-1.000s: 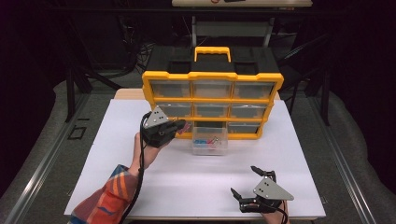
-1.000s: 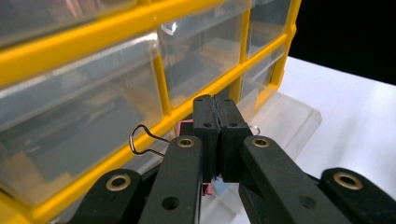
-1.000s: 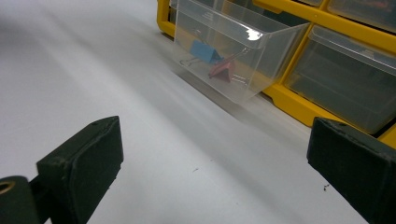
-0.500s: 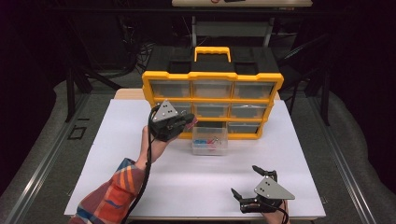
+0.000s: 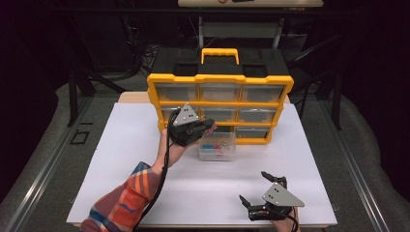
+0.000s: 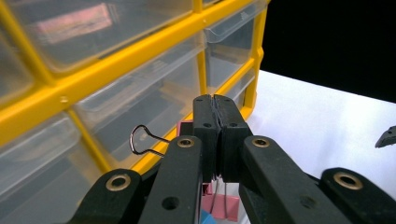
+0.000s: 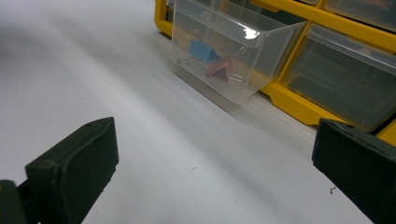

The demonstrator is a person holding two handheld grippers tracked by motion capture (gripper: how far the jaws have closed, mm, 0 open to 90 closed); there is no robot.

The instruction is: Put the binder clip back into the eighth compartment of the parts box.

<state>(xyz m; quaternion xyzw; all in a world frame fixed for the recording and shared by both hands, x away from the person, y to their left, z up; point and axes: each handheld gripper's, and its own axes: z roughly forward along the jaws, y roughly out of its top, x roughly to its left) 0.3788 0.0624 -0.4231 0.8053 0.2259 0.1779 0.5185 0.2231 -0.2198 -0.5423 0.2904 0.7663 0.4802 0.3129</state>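
The left claw (image 5: 208,126) was held up off the table (image 5: 121,145), right in front of the yellow drawer box (image 5: 220,77). The arm in the striped sleeve (image 5: 123,203) reached up and forward from the near edge. In the left gripper view the jaws were squeezed tight together on a binder clip (image 6: 148,140), and its thin wire loop stuck out to one side. Just under that claw sat a clear drawer (image 5: 217,147) pulled out of the box, standing on the table and touching the front of the box. In the right gripper view a blue clip (image 7: 201,50) and a pink clip (image 7: 218,69) lay inside it. The right claw (image 5: 255,191) rested low near the front edge of the table, well apart from the drawer. Its jaws were spread wide and held nothing. There was lots of bare white table between the right claw and the drawer. The left side of the table was open too. The box stood at the far edge like a wall.
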